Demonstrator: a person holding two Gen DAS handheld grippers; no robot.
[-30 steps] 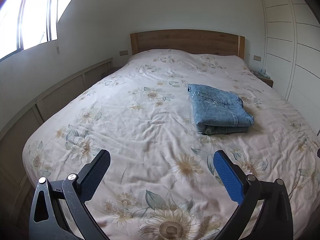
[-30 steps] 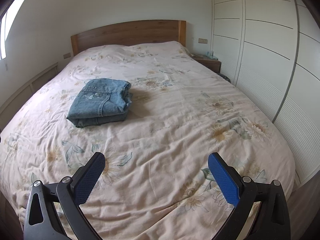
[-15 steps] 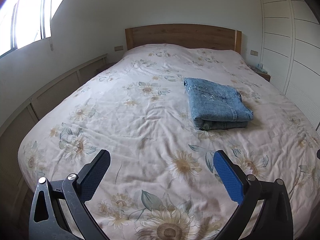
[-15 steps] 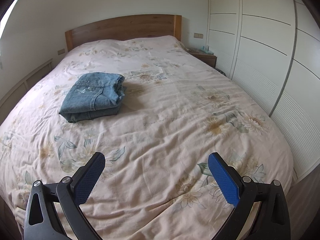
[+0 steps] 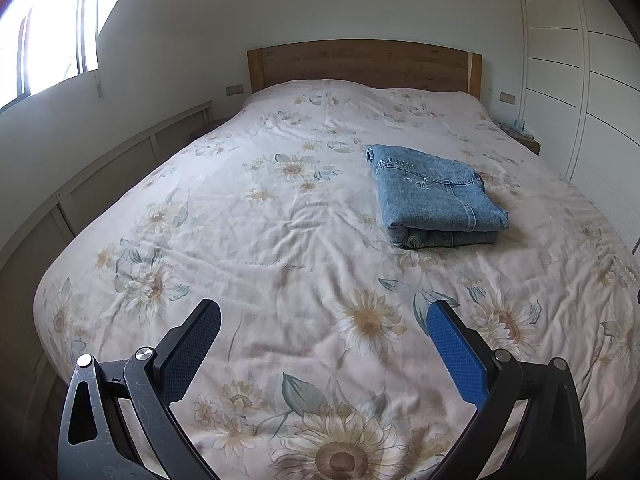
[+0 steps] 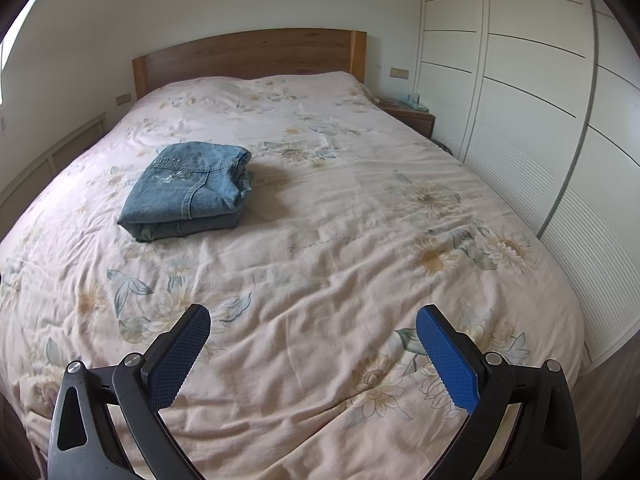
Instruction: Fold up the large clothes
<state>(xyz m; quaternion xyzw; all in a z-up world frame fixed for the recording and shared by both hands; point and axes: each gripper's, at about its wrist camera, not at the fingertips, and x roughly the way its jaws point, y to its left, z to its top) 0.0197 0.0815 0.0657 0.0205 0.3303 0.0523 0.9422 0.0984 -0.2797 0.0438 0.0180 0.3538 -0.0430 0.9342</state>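
Note:
A blue denim garment (image 5: 434, 196) lies folded into a thick rectangular stack on the flowered bedspread (image 5: 280, 232), right of the bed's middle in the left wrist view. The right wrist view shows the same denim stack (image 6: 190, 192) to the left of centre. My left gripper (image 5: 325, 312) hangs open above the foot of the bed, well short of the garment, with nothing between its blue-padded fingers. My right gripper (image 6: 313, 316) is open too and empty, over the bedspread (image 6: 360, 240) near the foot end.
A wooden headboard (image 5: 360, 62) stands at the far end. White wardrobe doors (image 6: 540, 120) line the right side, with a nightstand (image 6: 412, 114) in front of them. A window (image 5: 52, 40) and low wall panelling (image 5: 100, 184) run along the left.
Both grippers have drawn back and risen a little, so the bed sits lower and farther in view. The denim stack has not moved. Both stay open.

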